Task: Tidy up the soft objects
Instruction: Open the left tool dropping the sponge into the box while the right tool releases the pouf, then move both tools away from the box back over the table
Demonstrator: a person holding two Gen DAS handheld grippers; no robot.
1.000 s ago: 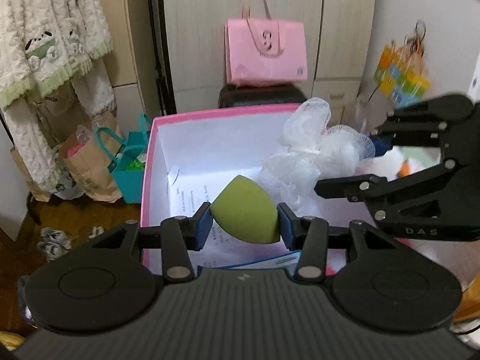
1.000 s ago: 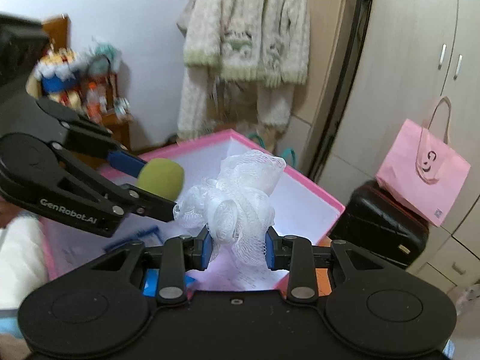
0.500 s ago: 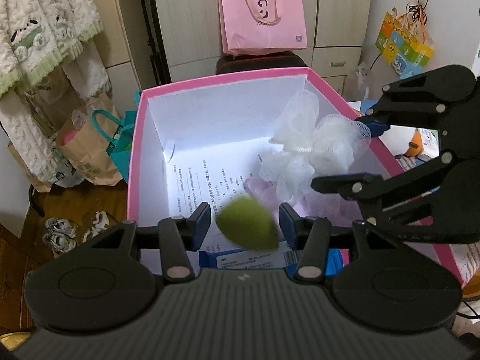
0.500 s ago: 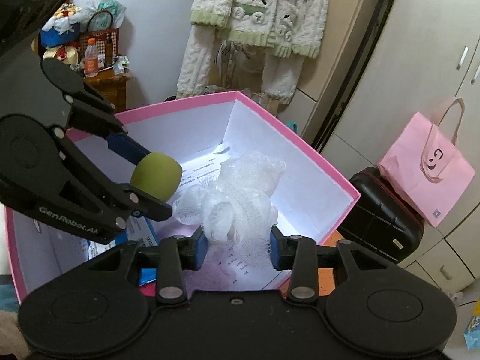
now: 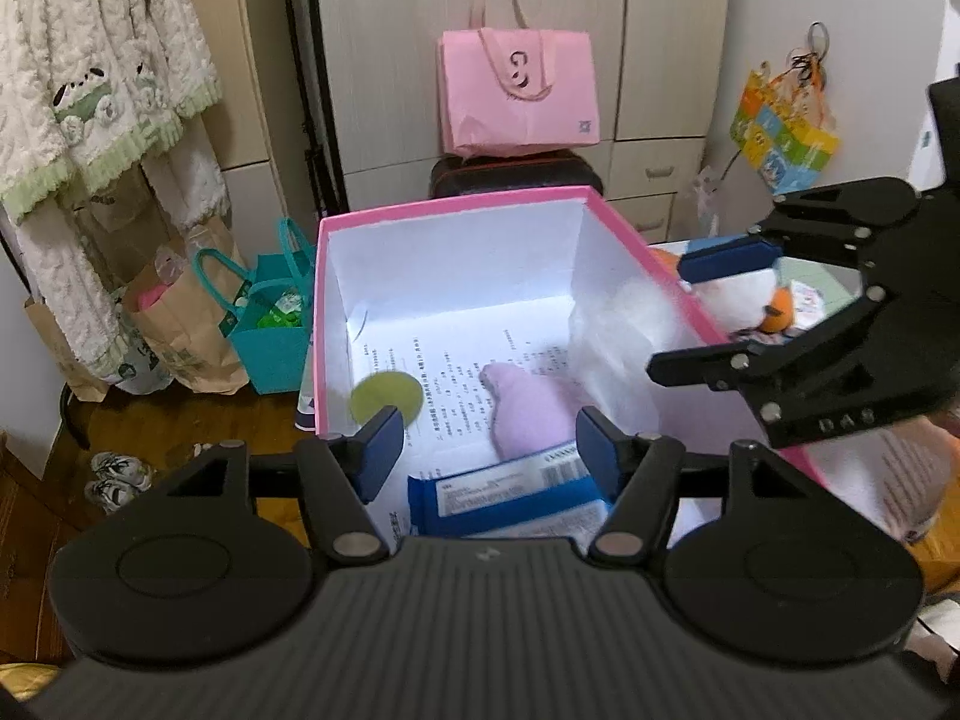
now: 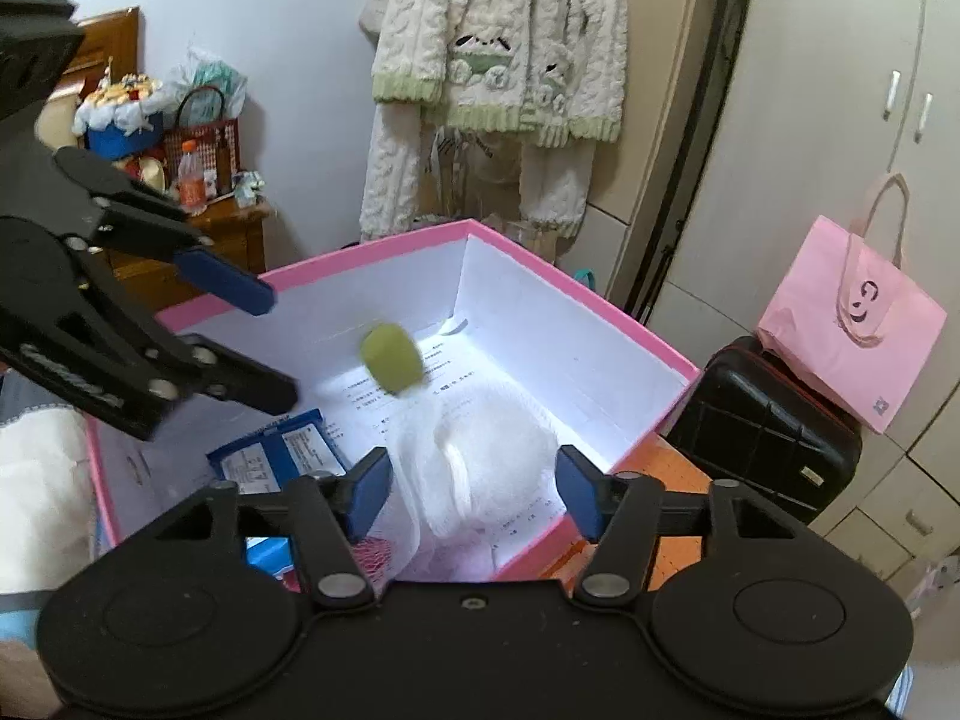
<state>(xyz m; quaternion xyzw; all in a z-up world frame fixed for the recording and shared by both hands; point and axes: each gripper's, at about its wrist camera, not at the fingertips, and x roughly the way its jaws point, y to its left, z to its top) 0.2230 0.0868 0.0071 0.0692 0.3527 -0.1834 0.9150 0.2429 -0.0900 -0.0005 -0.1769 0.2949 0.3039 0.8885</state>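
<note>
Right wrist view alone shows the white mesh pouf (image 6: 480, 450) whole, lying in the pink box (image 6: 600, 312) beyond the right hand-held gripper (image 6: 474, 489), whose jaws are opening, nothing pressed. Left hand-held gripper (image 5: 483, 450) likewise opening, empty; the green sponge (image 5: 384, 402) is blurred, just past its left finger.

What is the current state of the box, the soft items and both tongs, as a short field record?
container: pink-rimmed white cardboard box, open
green sponge: round green foam sponge, blurred, inside the box
white pouf: white mesh bath pouf, inside the box
other contents: lilac soft item, blue packet, printed sheet
left tongs: opening, nothing gripped
right tongs: opening, pouf released
</note>
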